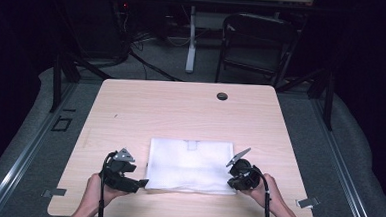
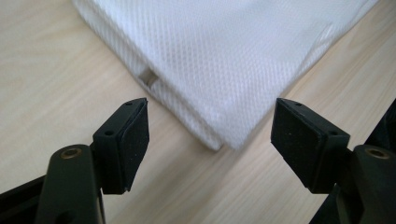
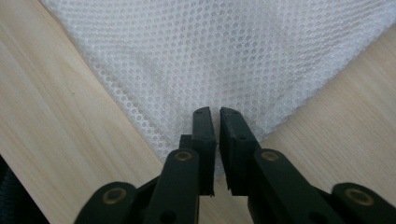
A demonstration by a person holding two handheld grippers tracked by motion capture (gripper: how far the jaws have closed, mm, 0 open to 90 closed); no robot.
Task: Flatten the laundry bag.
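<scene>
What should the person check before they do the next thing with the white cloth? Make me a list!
1. Left hand-held gripper open and ready: ok, jaws wide apart.
2. Cloth corner lined up between the left jaws: ok, the white mesh cloth points its corner into the gap but is not yet between the pads.
3. Right hand-held gripper gripping its corner: cannot tell, jaws nearly shut at the cloth corner, but fabric between them is not clear.
4. Cloth lying flat: ok, it lies folded and smooth on the table.
5. Room to fold: ok, bare wood lies beyond the cloth.
</scene>
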